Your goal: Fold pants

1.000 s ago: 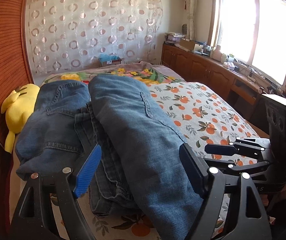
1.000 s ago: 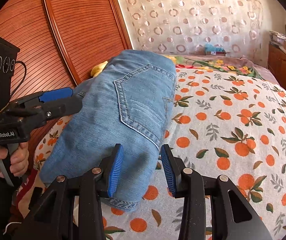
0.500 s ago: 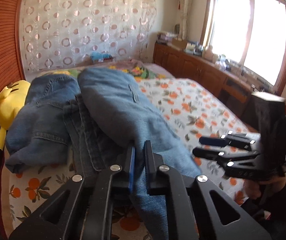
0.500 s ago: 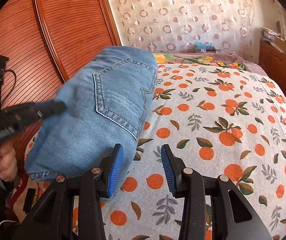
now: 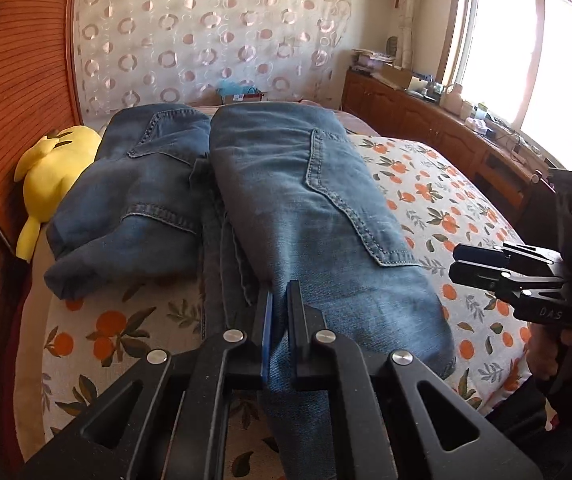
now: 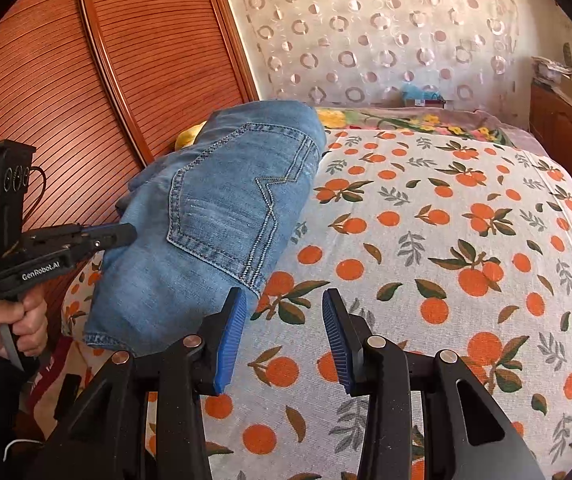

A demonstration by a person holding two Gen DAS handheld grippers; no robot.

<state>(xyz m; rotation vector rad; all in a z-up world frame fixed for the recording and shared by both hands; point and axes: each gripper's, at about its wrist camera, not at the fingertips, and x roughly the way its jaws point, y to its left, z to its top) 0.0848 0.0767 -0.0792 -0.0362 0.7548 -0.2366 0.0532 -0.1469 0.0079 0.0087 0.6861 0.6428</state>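
Left gripper [image 5: 279,322] clamped on blue denim jeans [image 5: 310,208] (right gripper [image 6: 283,334] apart, empty): thin pinch risks slipping when lifted.

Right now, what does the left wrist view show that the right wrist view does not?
Only the left wrist view: the whole yellow plush toy, the sunlit window, and the left gripper shut on the blue denim jeans.
Only the right wrist view: the right gripper open above the sheet.
Both: the jeans, the orange-print bedsheet, the circle-patterned curtain.
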